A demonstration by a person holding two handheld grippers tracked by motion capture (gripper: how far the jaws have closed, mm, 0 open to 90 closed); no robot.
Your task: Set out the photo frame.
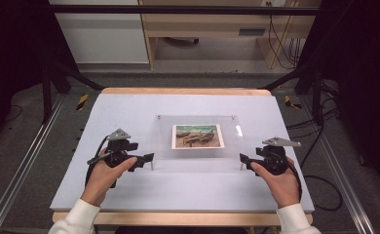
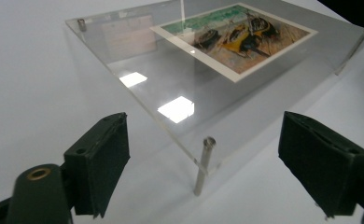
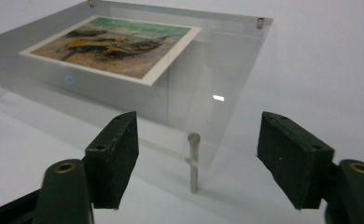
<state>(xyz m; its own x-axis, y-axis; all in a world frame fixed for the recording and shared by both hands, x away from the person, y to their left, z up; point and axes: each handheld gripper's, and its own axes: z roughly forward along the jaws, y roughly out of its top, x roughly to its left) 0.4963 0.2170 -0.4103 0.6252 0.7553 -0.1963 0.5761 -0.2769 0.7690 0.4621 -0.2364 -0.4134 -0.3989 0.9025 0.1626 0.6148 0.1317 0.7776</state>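
- At mid-table (image 1: 129, 105), on four thin metal posts: clear sheet (image 1: 198, 139) carrying a boat print (image 1: 198, 136), raised off the white surface
- Flanking its near edge: left gripper (image 1: 149, 157) and right gripper (image 1: 243, 159), both spread wide, holding nothing
- Between the left jaws, seen along the left gripper (image 2: 203, 158): near-left post (image 2: 203, 165), not touched by either pad
- Same on the other side: near-right post (image 3: 193, 163) centred in the gap of the right gripper (image 3: 196, 156)
- Likely step: closing on the two near posts, or on the corners above them, to lift the stand
- For a clean grip: keep each post centred, close both together, hold level so the print stays put
- Better low on the post or square across the sheet edge; slick acrylic and smooth metal apt to slip under flat pads
- Sheet: glossy, hard, sharp-cornered, catching lamp glare in bright patches
- Posts: slim brushed cylinders, upright, round-capped
- Print: flat matt paper, white-bordered
- Pads: black, blocky, dull
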